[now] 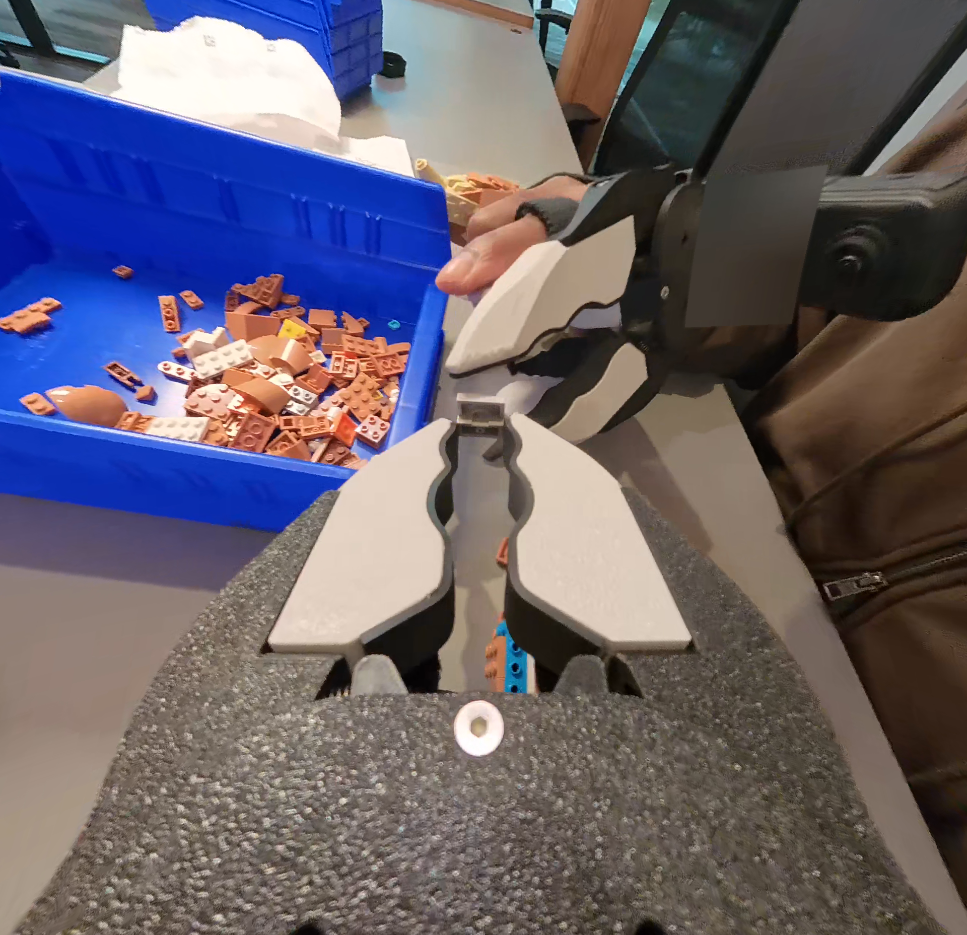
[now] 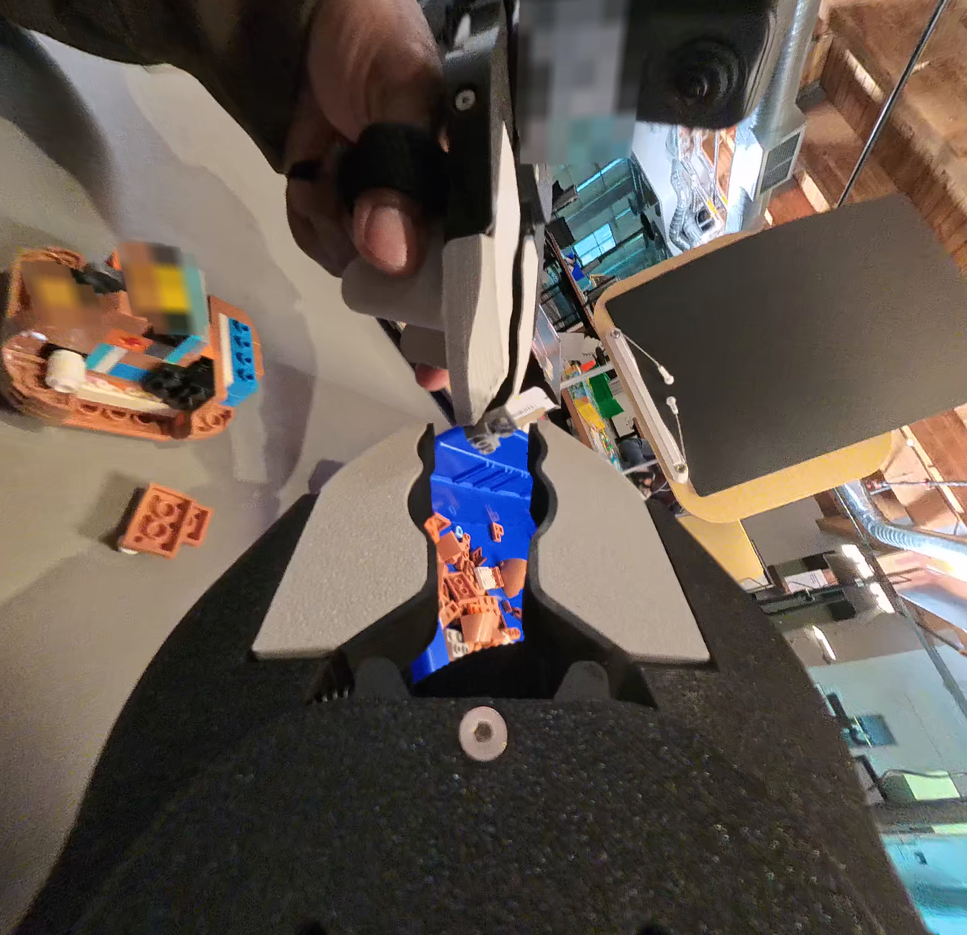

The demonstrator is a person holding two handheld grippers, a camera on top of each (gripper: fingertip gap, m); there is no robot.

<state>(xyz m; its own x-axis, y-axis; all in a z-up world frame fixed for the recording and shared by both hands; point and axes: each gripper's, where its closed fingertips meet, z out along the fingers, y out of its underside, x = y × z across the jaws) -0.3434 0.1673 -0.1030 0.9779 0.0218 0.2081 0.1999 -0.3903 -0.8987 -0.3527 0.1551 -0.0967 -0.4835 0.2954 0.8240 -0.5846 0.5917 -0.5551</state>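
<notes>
Left gripper (image 1: 479,423) fingers are pinching a small grey brick (image 1: 480,413) just right of the blue bin (image 1: 220,219). Right gripper (image 2: 484,431) fingers are spreading around that brick (image 2: 489,431), not touching. Only the right view is showing the brick model (image 2: 125,355) and a loose brown plate (image 2: 165,525) on the desk (image 2: 157,177).

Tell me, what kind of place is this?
Probably an office or workshop. A grey table holds a blue bin of toy bricks, stacked blue bins stand behind, with office chairs beyond.
</notes>
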